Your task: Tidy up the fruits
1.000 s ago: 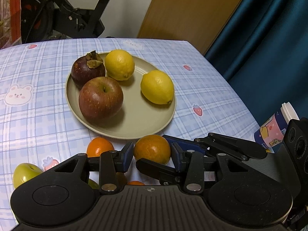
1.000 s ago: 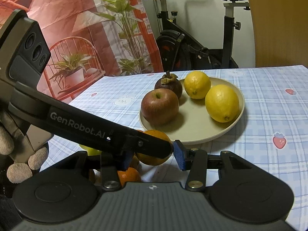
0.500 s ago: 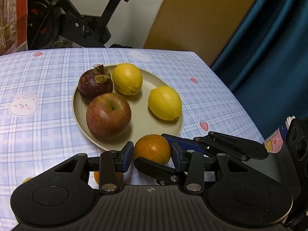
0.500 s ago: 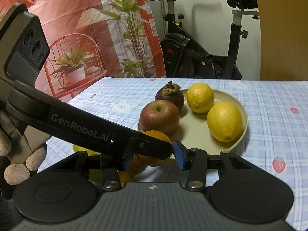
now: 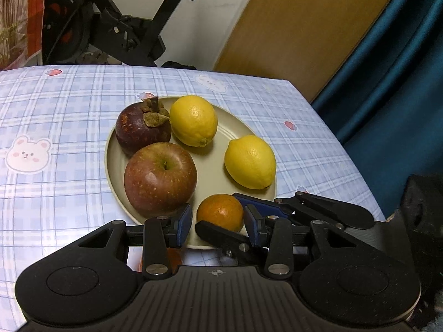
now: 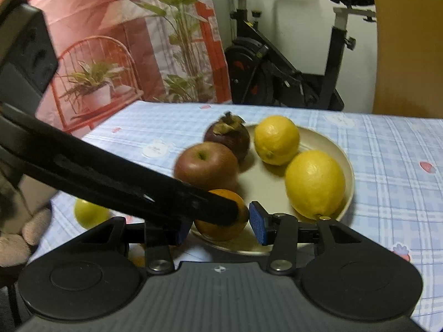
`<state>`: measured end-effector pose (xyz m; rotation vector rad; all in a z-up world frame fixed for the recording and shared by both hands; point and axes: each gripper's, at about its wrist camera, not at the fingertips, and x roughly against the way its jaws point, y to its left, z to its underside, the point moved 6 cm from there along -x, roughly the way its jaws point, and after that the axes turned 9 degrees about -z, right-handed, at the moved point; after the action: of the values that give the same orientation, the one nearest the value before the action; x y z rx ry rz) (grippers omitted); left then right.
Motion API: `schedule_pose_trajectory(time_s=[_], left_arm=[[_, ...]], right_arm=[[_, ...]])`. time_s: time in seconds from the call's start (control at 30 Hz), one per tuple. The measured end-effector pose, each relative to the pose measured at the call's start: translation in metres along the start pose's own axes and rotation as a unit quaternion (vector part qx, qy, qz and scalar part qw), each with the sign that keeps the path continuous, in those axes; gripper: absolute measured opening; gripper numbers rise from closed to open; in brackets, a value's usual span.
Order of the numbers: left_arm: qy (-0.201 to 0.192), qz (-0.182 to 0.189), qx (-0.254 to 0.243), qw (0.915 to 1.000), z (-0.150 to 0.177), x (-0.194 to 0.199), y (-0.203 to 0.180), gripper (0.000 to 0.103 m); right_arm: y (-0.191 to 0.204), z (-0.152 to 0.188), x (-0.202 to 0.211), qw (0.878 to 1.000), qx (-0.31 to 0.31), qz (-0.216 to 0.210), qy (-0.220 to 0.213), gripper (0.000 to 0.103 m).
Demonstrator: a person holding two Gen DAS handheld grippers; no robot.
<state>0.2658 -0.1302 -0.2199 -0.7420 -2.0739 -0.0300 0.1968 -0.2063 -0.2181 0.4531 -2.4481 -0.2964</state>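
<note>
A home: exercise bike [image 6: 290, 63] beside a table with a bunny-print cloth [image 5: 55, 127], teal curtain [image 5: 401, 69]

On the plate [image 5: 238, 127] lie two lemons [image 5: 193, 120] [image 5: 250, 161], one red apple [image 5: 160, 177], one mangosteen [image 5: 142, 126] and one orange [image 5: 220, 211]. Off it, one green apple [image 6: 90, 213] rests on the table [image 5: 55, 105], plus another orange [image 5: 174, 258].

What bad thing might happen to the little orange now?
The orange is by the near rim of the plate, so if let go it might roll off onto the table. The left tool and right tool cross around it and could bump. The apple and lemon sit close and may get nudged.
</note>
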Motion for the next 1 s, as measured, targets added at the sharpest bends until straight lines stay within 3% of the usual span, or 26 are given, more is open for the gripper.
schedule_pose_trajectory(time_s=[0.17, 0.53, 1.0], left_arm=[[-0.016, 0.003, 0.013, 0.9998, -0.005, 0.010, 0.008, 0.043], [-0.034, -0.005, 0.022, 0.9992, -0.009, 0.030, 0.019, 0.043], [-0.076, -0.045, 0.023, 0.9959, 0.007, 0.074, 0.032, 0.043]], right_arm=[[-0.014, -0.001, -0.008, 1.000, -0.015, 0.011, 0.003, 0.047], [-0.013, -0.017, -0.028, 0.999, 0.014, 0.052, -0.005, 0.048], [0.003, -0.004, 0.031, 0.996, -0.042, 0.026, -0.070, 0.051]])
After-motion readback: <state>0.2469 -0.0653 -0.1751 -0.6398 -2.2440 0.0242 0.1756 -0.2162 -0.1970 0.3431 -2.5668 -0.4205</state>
